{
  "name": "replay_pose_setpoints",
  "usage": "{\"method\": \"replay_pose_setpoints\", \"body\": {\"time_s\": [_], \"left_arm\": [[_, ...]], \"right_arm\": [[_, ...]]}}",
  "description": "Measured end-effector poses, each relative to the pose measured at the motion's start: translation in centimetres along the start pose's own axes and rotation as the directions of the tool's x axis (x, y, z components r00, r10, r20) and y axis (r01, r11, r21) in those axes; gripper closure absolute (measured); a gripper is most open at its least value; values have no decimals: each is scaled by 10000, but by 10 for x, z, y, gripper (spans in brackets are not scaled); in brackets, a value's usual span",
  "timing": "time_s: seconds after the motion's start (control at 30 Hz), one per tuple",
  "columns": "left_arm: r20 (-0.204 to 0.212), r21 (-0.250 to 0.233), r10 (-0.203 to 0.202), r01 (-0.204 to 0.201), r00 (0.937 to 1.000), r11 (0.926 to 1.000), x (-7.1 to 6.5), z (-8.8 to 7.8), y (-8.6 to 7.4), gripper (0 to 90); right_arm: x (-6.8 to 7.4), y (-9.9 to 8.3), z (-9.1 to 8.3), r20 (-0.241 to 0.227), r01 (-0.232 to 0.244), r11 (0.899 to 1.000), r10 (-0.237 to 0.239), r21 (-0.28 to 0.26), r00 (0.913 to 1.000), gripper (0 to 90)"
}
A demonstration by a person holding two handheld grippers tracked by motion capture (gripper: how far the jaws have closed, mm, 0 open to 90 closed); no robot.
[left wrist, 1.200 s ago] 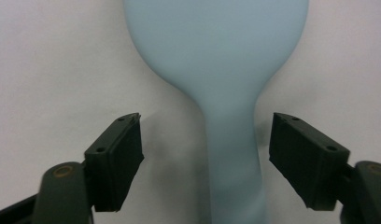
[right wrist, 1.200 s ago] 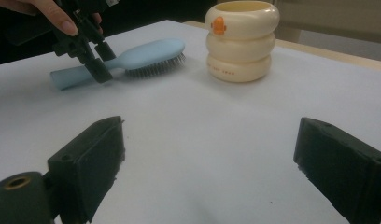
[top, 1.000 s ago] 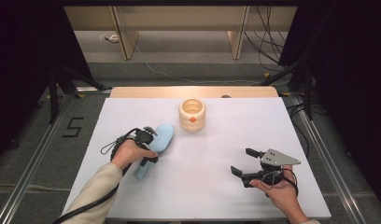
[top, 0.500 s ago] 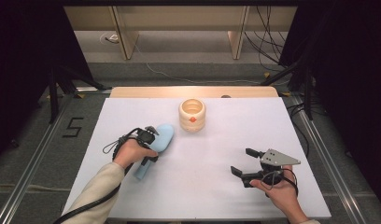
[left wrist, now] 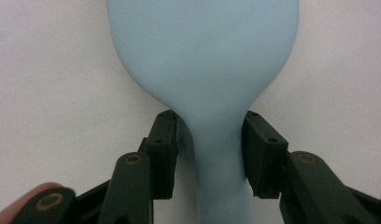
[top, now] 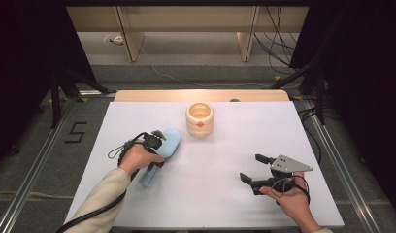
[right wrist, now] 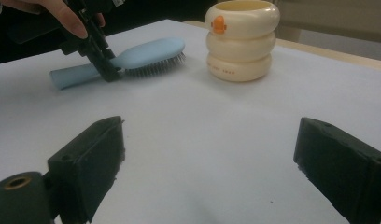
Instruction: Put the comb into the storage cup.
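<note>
A light blue hairbrush (top: 171,142) lies bristles down on the white table (top: 225,145), left of centre. My left gripper (top: 156,147) points down over the brush's narrow neck (left wrist: 215,140). Its jaws have just been closing around that neck; the right pad (left wrist: 261,156) is at the neck, and the left pad (left wrist: 163,154) stands a sliver off it. The right gripper view shows the same hairbrush (right wrist: 146,52) with the left gripper (right wrist: 104,70) astride it. My right gripper (top: 251,168) rests open near the front right, with nothing between its jaws.
A cream ringed cup (top: 200,119) with an orange mark stands at the back centre, just right of the brush head; it is also in the right gripper view (right wrist: 241,39). A wooden strip (top: 201,95) runs along the table's far edge.
The left gripper's jaws look drawn in closer around the brush's neck. Both hands and the brush have stayed in place.
</note>
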State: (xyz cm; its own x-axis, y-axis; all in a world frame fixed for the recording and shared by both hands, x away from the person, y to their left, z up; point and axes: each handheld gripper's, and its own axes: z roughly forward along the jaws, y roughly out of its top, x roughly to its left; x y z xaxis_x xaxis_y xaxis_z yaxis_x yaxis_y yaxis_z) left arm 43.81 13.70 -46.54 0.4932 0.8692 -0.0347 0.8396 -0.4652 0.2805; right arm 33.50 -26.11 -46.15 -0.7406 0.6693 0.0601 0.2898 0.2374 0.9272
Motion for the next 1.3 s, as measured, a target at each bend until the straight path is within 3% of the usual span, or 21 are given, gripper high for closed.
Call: {"method": "replay_pose_setpoints", "body": {"time_s": [0.87,1.3], "left_arm": [[-88,28,-86,86,9999,10000,-3,0,1,687],[2,-372,-7,7,10000,9993,-2,-1,-4,692]], "right_arm": [[0,0,0,-2,-3,10000,3,65,10000,97],[0,0,0,0,3,10000,-3,37,10000,97]]}}
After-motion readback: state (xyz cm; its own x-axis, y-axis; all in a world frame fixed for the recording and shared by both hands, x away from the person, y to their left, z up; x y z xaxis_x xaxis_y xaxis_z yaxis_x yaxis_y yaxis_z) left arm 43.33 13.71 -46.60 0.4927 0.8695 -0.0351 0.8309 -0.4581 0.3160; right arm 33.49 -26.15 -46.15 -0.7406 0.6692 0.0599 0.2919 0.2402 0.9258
